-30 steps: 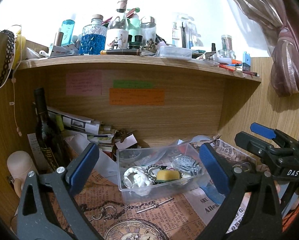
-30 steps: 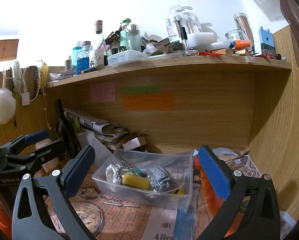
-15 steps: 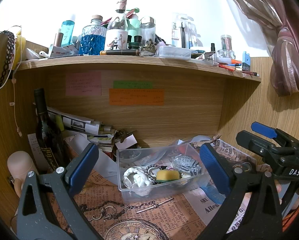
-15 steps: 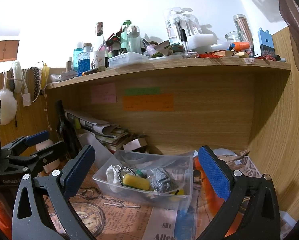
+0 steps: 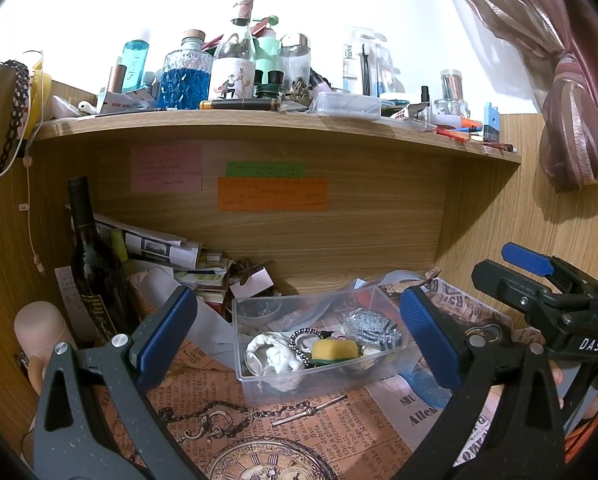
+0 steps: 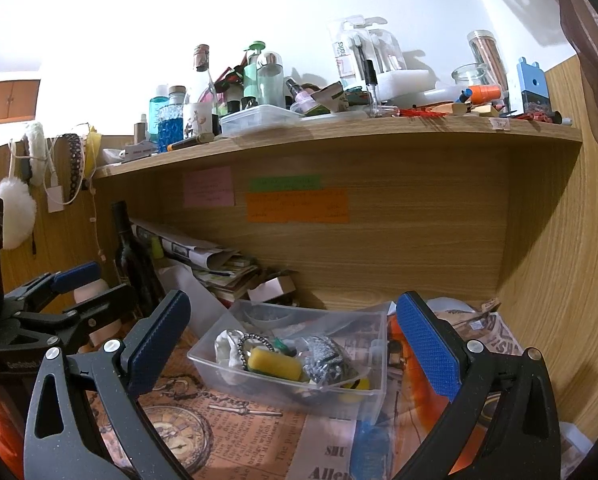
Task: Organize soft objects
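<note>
A clear plastic bin [image 5: 259, 384] stands on the newspaper-covered desk, also in the right wrist view [image 6: 371, 396]. In it lie a yellow sponge [image 5: 334, 349] [image 6: 273, 364], a crumpled white soft item [image 5: 273, 354] [image 6: 227, 340], a silver glittery pouch [image 5: 373, 326] [image 6: 327, 356] and a beaded ring [image 5: 305, 340]. My left gripper [image 5: 295, 328] is open and empty, held in front of the bin. My right gripper [image 6: 291, 336] is open and empty, just right of the left one. Each shows in the other's view: right [image 5: 539, 284], left [image 6: 71, 292].
A dark wine bottle [image 5: 93, 268] and a stack of papers [image 5: 171, 256] stand at the back left. A cluttered wooden shelf [image 5: 283, 124] hangs overhead with bottles and jars. A wooden side wall [image 6: 559, 280] closes the right. A white pompom [image 6: 17, 212] hangs at left.
Both grippers have barely shifted; the view is nearly the same. Nothing was picked up or released.
</note>
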The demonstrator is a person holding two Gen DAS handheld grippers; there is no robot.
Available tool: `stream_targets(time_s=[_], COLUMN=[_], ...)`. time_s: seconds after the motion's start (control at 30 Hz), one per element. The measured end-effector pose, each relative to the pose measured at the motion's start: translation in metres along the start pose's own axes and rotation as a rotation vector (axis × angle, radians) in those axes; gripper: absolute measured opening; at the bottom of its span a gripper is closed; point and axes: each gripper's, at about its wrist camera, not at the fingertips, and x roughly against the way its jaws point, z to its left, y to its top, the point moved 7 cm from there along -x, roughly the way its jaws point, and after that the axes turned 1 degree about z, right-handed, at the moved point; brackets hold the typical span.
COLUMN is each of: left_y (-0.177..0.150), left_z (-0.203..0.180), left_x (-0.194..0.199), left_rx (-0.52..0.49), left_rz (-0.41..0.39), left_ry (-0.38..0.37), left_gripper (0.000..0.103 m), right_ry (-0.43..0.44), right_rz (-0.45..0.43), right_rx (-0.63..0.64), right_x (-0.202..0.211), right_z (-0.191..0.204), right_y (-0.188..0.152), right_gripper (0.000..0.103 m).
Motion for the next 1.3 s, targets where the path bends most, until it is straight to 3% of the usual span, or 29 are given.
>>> stream_targets(time_s=[1.3], left_y=[-0.0028], left_z=[0.0021], left_x=[-0.0048], left_rx=[0.012], left_rz=[0.019], left_ry=[-0.029], left_gripper=[0.103], right_ry=[0.008], right_rz=[0.019], right_rx=[0.003], right_x=[-0.0075], right_z=[0.0004], right_y=[-0.0063], right_gripper=[0.103])
